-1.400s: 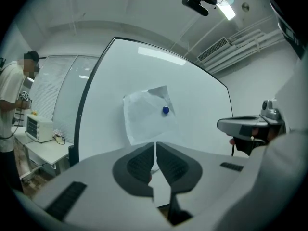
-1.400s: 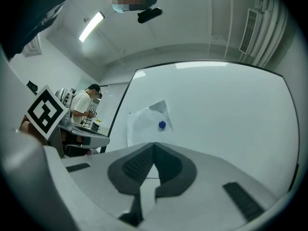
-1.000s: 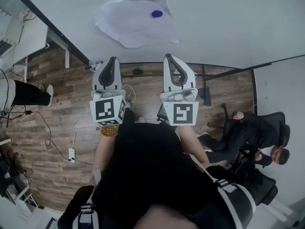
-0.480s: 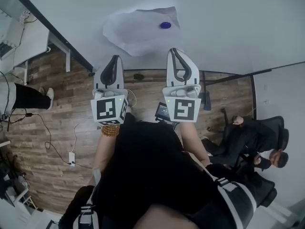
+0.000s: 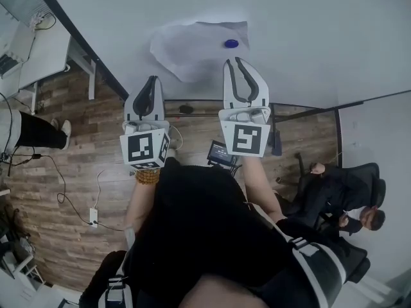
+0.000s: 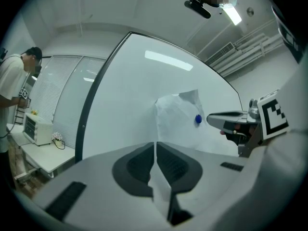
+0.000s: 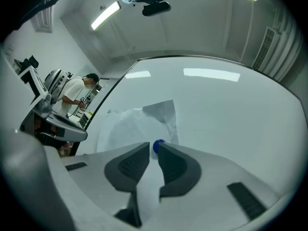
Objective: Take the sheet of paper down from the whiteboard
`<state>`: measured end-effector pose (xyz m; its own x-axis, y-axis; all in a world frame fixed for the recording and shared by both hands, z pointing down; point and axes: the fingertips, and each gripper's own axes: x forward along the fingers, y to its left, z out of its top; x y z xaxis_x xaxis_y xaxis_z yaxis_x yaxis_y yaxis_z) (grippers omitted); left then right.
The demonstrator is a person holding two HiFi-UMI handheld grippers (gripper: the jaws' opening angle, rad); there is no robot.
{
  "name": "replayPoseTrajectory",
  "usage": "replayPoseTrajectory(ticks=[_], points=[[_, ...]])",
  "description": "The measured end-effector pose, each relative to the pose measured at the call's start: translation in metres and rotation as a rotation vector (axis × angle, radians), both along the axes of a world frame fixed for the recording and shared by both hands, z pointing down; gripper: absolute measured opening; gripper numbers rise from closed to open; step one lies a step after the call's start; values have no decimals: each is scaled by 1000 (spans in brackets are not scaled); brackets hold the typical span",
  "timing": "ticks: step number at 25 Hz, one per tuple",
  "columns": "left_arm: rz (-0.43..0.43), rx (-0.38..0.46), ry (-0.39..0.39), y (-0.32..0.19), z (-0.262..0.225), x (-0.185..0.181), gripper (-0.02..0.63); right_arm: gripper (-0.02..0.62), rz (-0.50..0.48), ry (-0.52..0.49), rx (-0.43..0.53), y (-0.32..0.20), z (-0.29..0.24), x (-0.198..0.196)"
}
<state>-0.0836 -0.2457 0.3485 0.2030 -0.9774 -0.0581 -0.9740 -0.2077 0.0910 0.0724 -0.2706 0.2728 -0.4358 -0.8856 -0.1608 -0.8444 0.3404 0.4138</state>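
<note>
Paper (image 5: pixel 192 47) is hanging on the whiteboard (image 5: pixel 308 24) at upper centre of the head view, under a blue magnet (image 5: pixel 230 43). The left tongs (image 5: pixel 152 79) and right tongs (image 5: pixel 239 61) are pointing up at it. In the left gripper view, the left tongs are sitting closed and empty. In the right gripper view, the right tongs, having just been opening, are standing slightly apart and gripping nothing, with the magnet just beyond their tips.
</note>
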Motion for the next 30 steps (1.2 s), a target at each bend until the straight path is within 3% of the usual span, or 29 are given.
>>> replayPoseTrajectory(ticks=[15,30], points=[[16,-2,2,-12,3,-3,23,129,101,135,29,-29,-3,-2],[17,-6,7,-12,5,-7,23,123,106,121,27,-38,-2,-4]])
